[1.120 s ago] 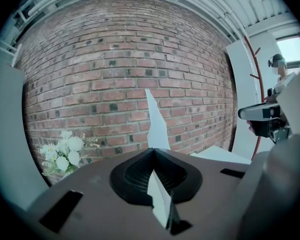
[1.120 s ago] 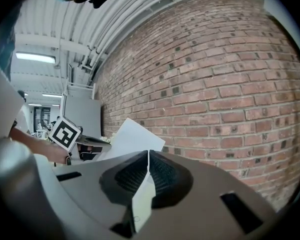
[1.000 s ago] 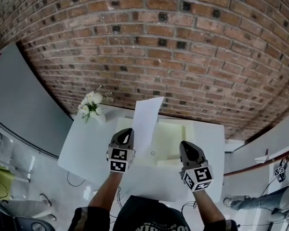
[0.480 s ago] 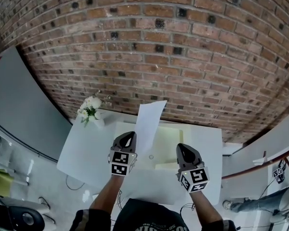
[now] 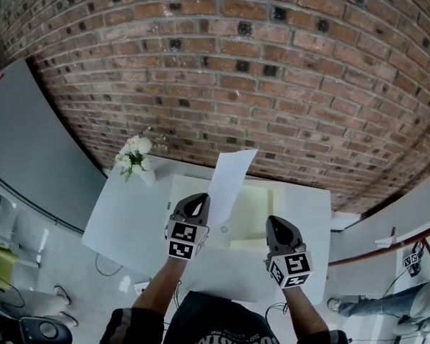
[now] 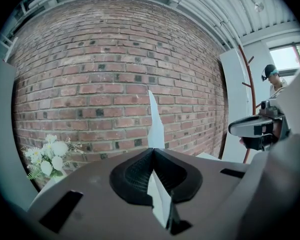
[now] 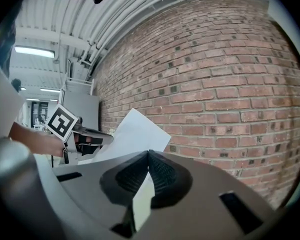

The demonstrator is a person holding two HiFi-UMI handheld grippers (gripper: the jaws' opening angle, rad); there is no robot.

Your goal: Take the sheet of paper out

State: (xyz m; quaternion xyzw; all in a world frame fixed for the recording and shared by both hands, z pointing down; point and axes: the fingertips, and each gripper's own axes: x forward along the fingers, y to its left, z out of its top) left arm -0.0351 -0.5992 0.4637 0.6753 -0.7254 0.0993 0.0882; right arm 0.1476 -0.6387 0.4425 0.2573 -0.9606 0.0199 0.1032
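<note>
Head view: your left hand-held gripper [image 5: 195,206] is clamped on the sheet of paper [image 5: 229,181], which stands toward 12 o'clock over the pale folder [image 5: 254,199]. Your right hand-held gripper [image 5: 278,226], at 3 o'clock, pinches that folder. Draw the sheet clear steadily and keep the folder anchored.

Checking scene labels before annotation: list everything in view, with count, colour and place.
sheet of paper: 1, white, upright above the table, pinched at its lower edge
folder: 1, pale yellow, lying open mid-table
flowers: 1 bunch, white, at the table's far left corner
vase: 1, white, under the flowers
table: 1, white, against the wall
brick wall: 1, red-brown, behind the table
panel: 1, grey, left of the table
left gripper: 1, dark, shut on the sheet of paper
right gripper: 1, dark, shut on the folder's near edge
</note>
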